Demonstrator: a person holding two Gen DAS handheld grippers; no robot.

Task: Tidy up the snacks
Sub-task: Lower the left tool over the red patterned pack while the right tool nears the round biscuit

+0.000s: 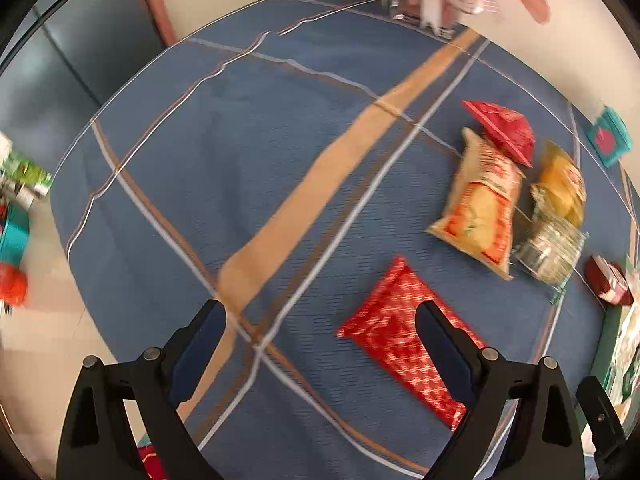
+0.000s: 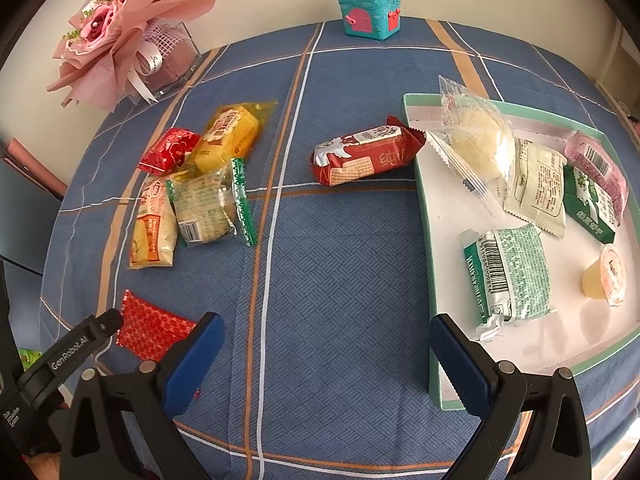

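Note:
My left gripper point(image 1: 320, 316) is open and empty above the blue checked tablecloth, its right finger over a flat red patterned packet point(image 1: 392, 336), which also shows in the right wrist view point(image 2: 154, 332). My right gripper point(image 2: 326, 330) is open and empty over bare cloth. A green-rimmed tray point(image 2: 424, 216) at the right holds several wrapped snacks. A red biscuit pack point(image 2: 364, 156) lies just left of the tray. A cluster lies at the left: a red packet point(image 2: 168, 150), a yellow packet point(image 2: 230, 136), a clear green-edged packet point(image 2: 208, 208) and an orange-cream packet point(image 2: 154, 232).
A pink paper bouquet point(image 2: 116, 40) in a clear box stands at the far left corner. A teal toy chest point(image 2: 368, 10) stands at the far edge. The left gripper's body point(image 2: 68, 356) shows at the lower left of the right wrist view.

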